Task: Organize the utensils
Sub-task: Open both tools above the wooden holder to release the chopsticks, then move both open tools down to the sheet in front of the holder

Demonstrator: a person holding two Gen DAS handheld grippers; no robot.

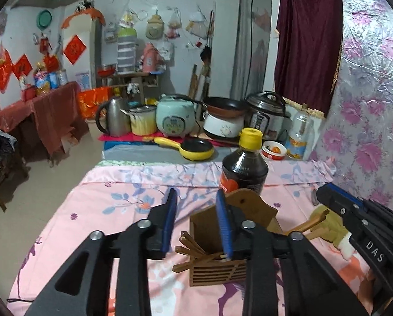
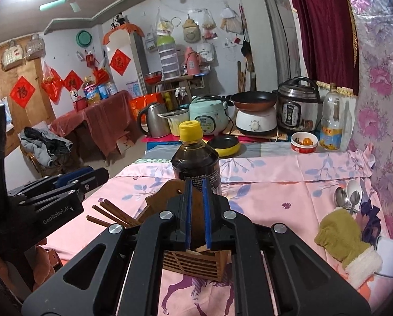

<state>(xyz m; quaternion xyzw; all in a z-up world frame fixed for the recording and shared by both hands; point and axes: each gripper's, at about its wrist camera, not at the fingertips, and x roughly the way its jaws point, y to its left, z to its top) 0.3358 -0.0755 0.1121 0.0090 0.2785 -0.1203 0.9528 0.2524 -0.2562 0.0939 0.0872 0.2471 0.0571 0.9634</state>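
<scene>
A slatted wooden utensil holder (image 1: 217, 271) (image 2: 193, 263) stands on the pink flowered cloth, right under both grippers. Brown chopsticks (image 1: 193, 245) (image 2: 112, 213) lean out of its left side. My left gripper (image 1: 196, 194) (image 2: 101, 173) is open above them, its blue pads clear of the sticks. More wooden sticks (image 1: 309, 223) slant from the holder's right side to beneath my right gripper (image 2: 196, 183) (image 1: 320, 193). Its pads stand almost together with a thin slit, and I cannot tell whether they touch those sticks. Metal and white spoons (image 2: 346, 197) lie at the far right.
A dark sauce bottle with a yellow cap (image 1: 245, 168) (image 2: 196, 163) stands just behind the holder. A green mitten (image 2: 338, 234) and a white box (image 2: 387, 255) lie to the right. Pots, cookers and a yellow pan (image 1: 196, 148) crowd the far end. The foil-covered wall (image 2: 381, 131) bounds the right side.
</scene>
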